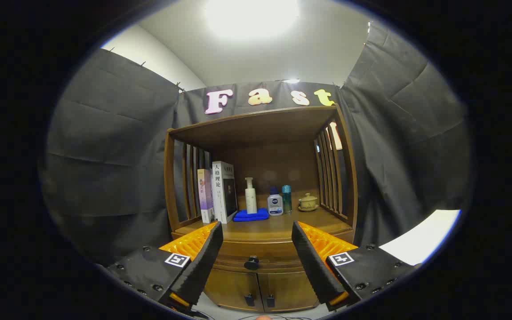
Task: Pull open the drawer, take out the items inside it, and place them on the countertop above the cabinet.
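Evidently at the opening step, the gripper (256, 240) hangs with fingers spread wide and empty, the closed drawer (256, 253) and its dark knob (252, 262) ahead between them, under the countertop (278, 224), so next it should close on that knob.
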Demonstrator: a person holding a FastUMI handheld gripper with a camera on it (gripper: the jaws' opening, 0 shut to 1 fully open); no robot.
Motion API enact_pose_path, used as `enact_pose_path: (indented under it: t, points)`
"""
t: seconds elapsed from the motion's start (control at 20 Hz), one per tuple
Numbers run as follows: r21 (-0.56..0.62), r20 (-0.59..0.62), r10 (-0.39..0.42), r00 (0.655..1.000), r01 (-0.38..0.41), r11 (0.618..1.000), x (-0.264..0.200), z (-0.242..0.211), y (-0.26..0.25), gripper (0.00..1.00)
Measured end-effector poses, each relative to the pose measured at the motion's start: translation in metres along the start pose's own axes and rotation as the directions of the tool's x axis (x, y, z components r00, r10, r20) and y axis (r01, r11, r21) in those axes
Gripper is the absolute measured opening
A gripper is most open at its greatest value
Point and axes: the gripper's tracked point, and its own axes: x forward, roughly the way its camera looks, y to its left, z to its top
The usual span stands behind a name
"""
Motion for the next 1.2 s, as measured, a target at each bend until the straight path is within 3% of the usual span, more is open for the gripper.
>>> enact_pose_path:
  t: [1.2]
  points:
    - [0.018, -0.025, -0.029, 0.999, 0.029, 0.999, 0.022, -0.033, -0.006, 0.98]
